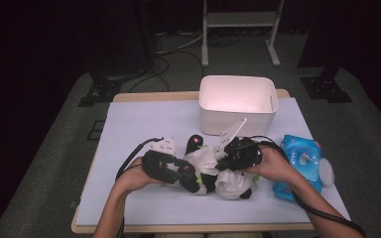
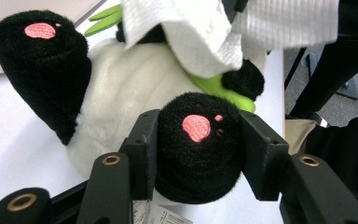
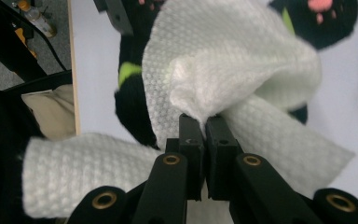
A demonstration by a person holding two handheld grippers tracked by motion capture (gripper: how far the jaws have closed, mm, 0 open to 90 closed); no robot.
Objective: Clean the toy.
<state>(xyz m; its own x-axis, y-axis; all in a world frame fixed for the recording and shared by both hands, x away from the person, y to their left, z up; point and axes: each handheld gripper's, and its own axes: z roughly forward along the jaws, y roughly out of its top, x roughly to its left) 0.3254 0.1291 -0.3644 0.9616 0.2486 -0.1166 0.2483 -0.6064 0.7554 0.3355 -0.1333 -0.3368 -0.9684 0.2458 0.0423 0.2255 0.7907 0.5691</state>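
Left gripper view, lower middle: left tool (image 2: 198, 154) clamps the black-and-white plush panda's (image 2: 121, 93) foot; right tool (image 3: 204, 135) is pinching the white waffle-weave cloth (image 3: 233, 60), centre frame.

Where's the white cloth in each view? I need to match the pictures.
High view: white cloth lies mid-table, draped over the panda toy.
Left gripper view: top centre, above the clamped foot.
Right gripper view: centre, pinched by the right gripper.
Shared landmark: the panda's pink-padded black foot.

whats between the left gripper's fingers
One black foot of the panda plush, pink paw pad facing the camera, sits clamped between the left gripper fingers, as the left gripper view shows.
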